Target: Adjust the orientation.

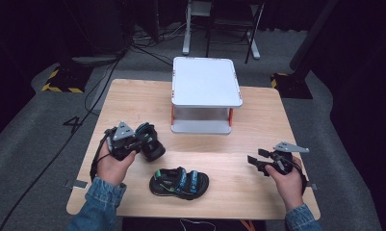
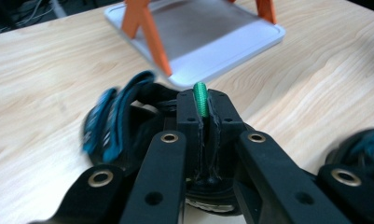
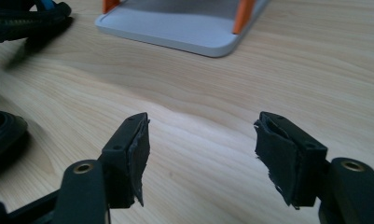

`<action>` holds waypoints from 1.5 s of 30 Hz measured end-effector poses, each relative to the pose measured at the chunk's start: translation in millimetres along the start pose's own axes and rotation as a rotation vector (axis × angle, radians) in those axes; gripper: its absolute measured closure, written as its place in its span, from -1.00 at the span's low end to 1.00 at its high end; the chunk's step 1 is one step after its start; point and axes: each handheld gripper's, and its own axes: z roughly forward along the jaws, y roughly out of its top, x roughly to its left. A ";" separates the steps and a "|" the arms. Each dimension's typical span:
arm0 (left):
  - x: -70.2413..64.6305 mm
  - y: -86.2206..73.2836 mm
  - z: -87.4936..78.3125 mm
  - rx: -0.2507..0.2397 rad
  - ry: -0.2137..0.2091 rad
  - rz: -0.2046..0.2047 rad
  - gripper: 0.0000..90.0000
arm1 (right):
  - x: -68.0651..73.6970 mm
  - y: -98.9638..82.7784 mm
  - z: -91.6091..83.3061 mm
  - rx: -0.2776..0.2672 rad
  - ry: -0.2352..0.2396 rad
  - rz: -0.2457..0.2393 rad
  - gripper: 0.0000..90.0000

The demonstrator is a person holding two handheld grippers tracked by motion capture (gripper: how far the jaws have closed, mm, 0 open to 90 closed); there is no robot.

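Left to right across the wooden table: the left gripper is clamped on the green heel loop of a black-and-blue sandal, held at the table's left side, just left of the white two-tier stand. The second sandal lies flat near the front edge, long axis running left to right, between the two hands and nearer the left one. The right gripper hovers at the right with its jaws wide apart and empty, pointing leftward at that sandal; bare tabletop separates them, and nothing obstructs a leftward approach. The stand's lower shelf lies beyond both sandals.
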 end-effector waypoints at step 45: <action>20.1 -58.0 -4.2 0.190 0.008 -0.142 0.72 | 20.5 23.7 38.8 0.031 0.094 -0.066 -0.22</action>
